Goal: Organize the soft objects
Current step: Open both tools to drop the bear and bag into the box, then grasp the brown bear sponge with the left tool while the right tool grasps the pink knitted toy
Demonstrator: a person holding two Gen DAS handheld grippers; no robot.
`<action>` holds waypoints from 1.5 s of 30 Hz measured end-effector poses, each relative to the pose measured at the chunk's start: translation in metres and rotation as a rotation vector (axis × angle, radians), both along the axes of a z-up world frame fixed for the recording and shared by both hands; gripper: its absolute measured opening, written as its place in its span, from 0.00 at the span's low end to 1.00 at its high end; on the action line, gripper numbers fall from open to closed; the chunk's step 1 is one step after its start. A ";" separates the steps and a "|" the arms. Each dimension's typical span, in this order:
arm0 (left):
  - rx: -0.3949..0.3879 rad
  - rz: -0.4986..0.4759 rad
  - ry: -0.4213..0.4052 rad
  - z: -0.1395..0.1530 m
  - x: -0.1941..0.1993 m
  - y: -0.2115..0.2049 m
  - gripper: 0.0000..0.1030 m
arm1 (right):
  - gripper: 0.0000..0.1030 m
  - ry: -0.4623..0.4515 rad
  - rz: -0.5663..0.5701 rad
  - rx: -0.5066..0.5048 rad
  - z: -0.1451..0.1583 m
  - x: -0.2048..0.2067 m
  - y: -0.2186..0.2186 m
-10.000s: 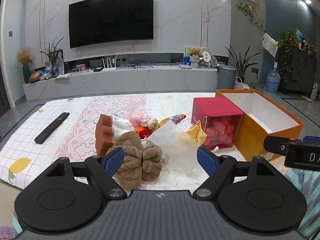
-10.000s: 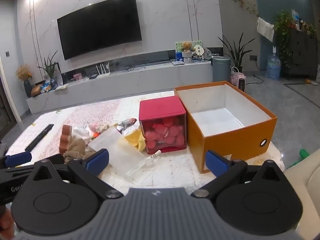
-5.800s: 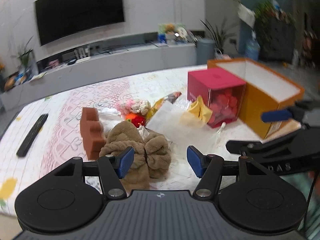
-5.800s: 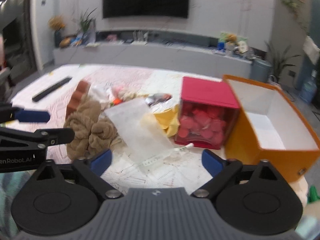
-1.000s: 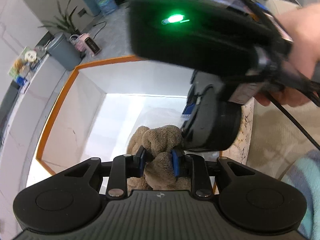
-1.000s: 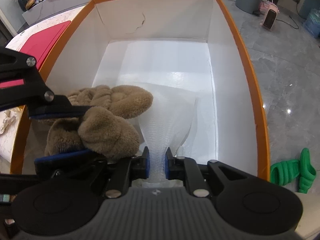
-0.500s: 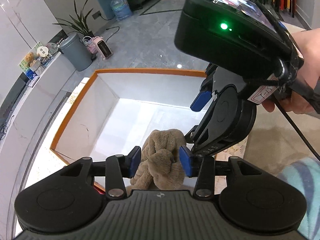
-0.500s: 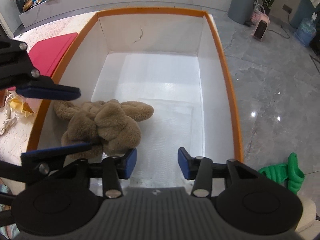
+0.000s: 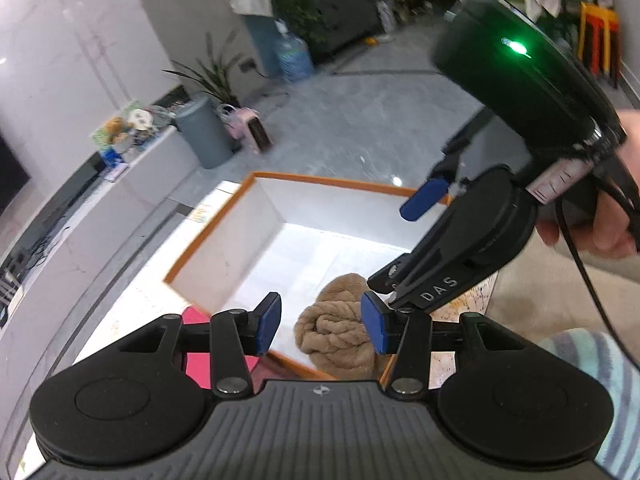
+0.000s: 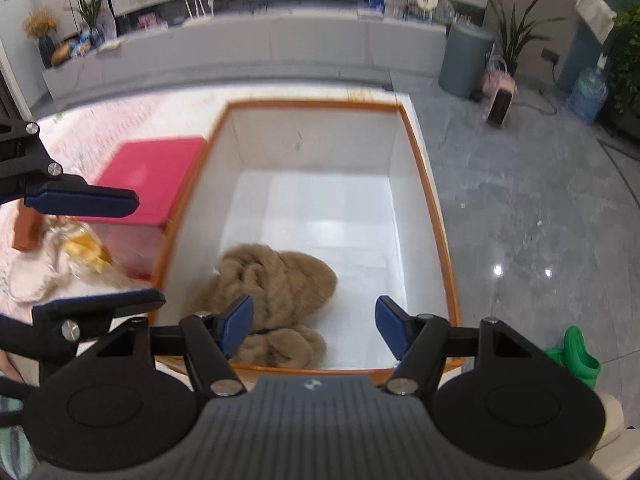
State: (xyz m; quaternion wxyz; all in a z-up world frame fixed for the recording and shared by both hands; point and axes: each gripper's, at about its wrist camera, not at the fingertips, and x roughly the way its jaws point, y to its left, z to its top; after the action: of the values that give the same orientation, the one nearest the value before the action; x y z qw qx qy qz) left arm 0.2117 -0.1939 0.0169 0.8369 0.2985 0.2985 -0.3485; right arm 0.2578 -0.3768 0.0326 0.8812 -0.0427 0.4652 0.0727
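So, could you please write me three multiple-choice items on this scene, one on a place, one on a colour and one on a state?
1. Where is the brown plush toy?
A. on the red box
B. inside the orange box
C. on the floor

2. What colour is the lid of the box beside the orange box?
A. red
B. blue
C. yellow

3. What is the right gripper holding?
A. the plush toy
B. a plastic bag
C. nothing

Answers:
1 B: the plush toy lies on the white bottom of the orange box.
2 A: the red box stands against its side.
3 C: the right gripper is opening, with nothing pressed between its pads.
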 end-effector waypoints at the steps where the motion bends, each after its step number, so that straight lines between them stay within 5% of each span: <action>1: -0.018 0.014 -0.010 0.005 -0.004 0.007 0.53 | 0.66 -0.023 -0.001 0.008 0.004 -0.007 0.004; 13: -0.144 0.274 -0.157 0.030 -0.057 0.088 0.53 | 0.70 -0.229 0.012 0.111 0.021 -0.079 0.069; 26: -0.273 0.600 -0.171 0.014 -0.089 0.177 0.56 | 0.74 -0.376 0.001 0.160 0.002 -0.139 0.146; 45: -0.385 0.841 -0.103 -0.031 -0.098 0.276 0.57 | 0.74 -0.370 0.101 0.180 -0.051 -0.135 0.246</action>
State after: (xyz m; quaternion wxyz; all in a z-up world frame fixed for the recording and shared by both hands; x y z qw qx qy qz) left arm 0.1141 0.0826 -0.0137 0.9594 0.0078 0.2817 -0.0129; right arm 0.1230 -0.1303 -0.0184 0.9471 0.0001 0.2844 0.1489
